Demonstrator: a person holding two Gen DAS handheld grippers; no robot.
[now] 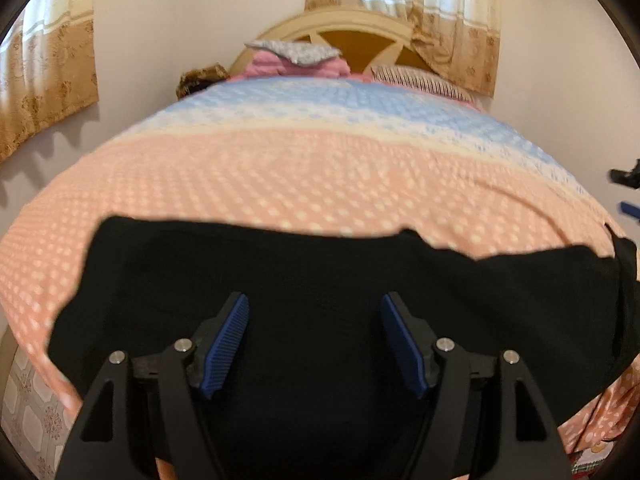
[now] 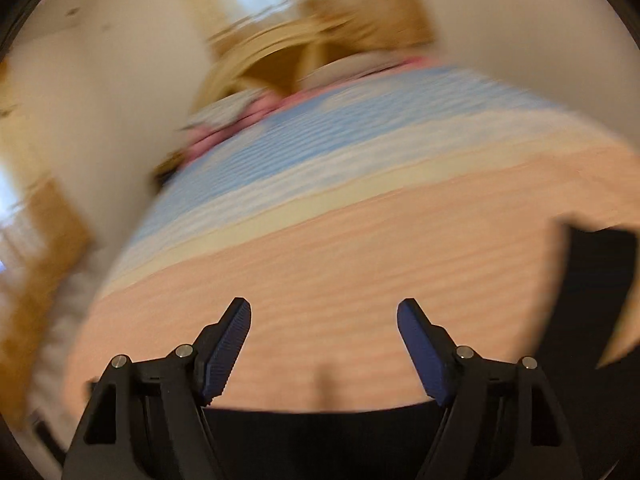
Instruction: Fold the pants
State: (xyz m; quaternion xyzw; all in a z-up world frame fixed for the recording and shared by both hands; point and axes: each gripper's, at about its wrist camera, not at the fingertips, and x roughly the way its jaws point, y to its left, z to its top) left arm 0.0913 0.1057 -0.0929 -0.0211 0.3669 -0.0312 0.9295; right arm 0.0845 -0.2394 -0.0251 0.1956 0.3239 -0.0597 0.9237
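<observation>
The bed [image 1: 320, 168] fills both views, covered by a bedspread [image 1: 280, 184] dotted salmon-pink near the cameras and banded cream and pale blue toward the headboard [image 1: 352, 36]. In the right wrist view all of this is smeared by motion blur, so the dots read as streaks and the far end is hard to make out.

The black pants [image 1: 320, 272] lie spread across the near part of the bedspread. Their right end runs out of the left wrist frame, and their near edge is hidden behind the gripper body. The fabric is so dark that seams, waistband and folds cannot be told. In the right wrist view only a strip along the bottom and a dark flap [image 2: 592, 280] at the right edge show.

Curtains [image 1: 48, 80] hang at the left and behind the headboard, cut off by the lens rim. A pink and grey heap of bedding [image 1: 296, 60] and a striped pillow [image 1: 420, 80] sit at the head.

The left gripper [image 1: 315, 312] hangs over the pants, its jaws apart with nothing pinched. The right gripper [image 2: 324, 316] is also spread wide and empty, over bare bedspread.
</observation>
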